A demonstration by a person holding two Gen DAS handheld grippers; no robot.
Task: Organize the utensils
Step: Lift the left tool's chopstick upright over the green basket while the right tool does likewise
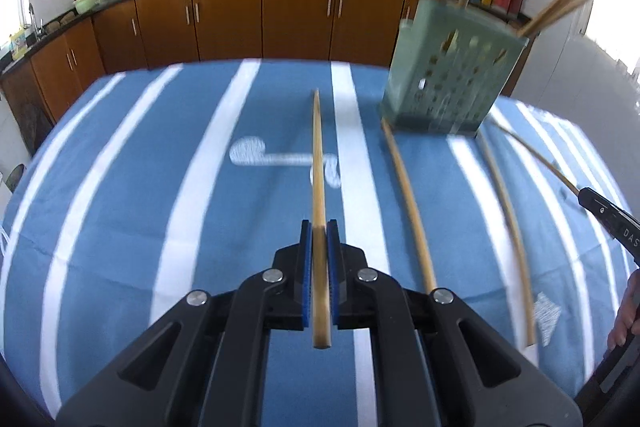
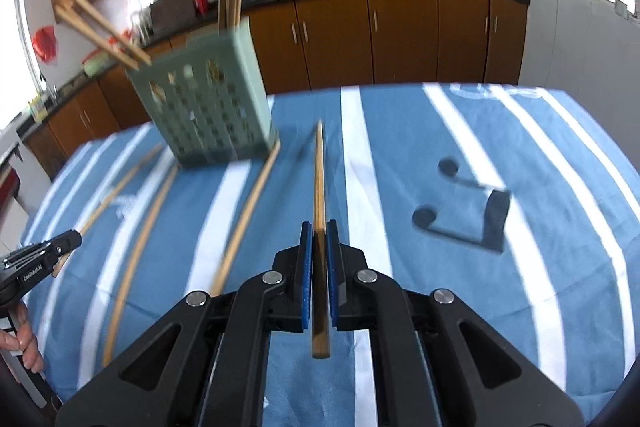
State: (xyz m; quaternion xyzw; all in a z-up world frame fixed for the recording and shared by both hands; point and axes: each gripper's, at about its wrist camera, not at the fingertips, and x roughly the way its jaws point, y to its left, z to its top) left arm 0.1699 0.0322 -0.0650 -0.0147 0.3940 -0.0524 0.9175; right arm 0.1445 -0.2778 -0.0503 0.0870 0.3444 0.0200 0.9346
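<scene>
Between the blue pads of the left gripper (image 1: 319,231) a bamboo chopstick (image 1: 318,163) sat clamped, running straight out ahead along the fingers with its butt end poking back behind the pads. The right gripper (image 2: 319,231) was closed the same way on a second chopstick (image 2: 319,171), also lined up with its fingers. Both sticks looked clear of the striped blue tablecloth (image 1: 140,187) at their far tips, though motion blur made that hard to confirm.

Just beyond, the pale green perforated utensil holder (image 1: 448,67) stood on the cloth, ahead and to the right in the left view, ahead and to the left in the right view. Several chopsticks already stood in it, leaning outward. Two loose chopsticks (image 1: 408,203) lay on the cloth between the grippers, one with its far end touching the holder's base. A dark stand (image 2: 494,223) rested well to the right.

The step in hand appeared to be carrying each stick to the holder. Doing it well would mean keeping the grip firm, raising the tips above the rim, tilting each stick toward upright, and threading it past the leaning sticks before letting go, one hand at a time so the two do not cross.

Both grippers pointed forward and moderately downward; a hand (image 2: 24,343) on the left handle showed at the right view's edge.
</scene>
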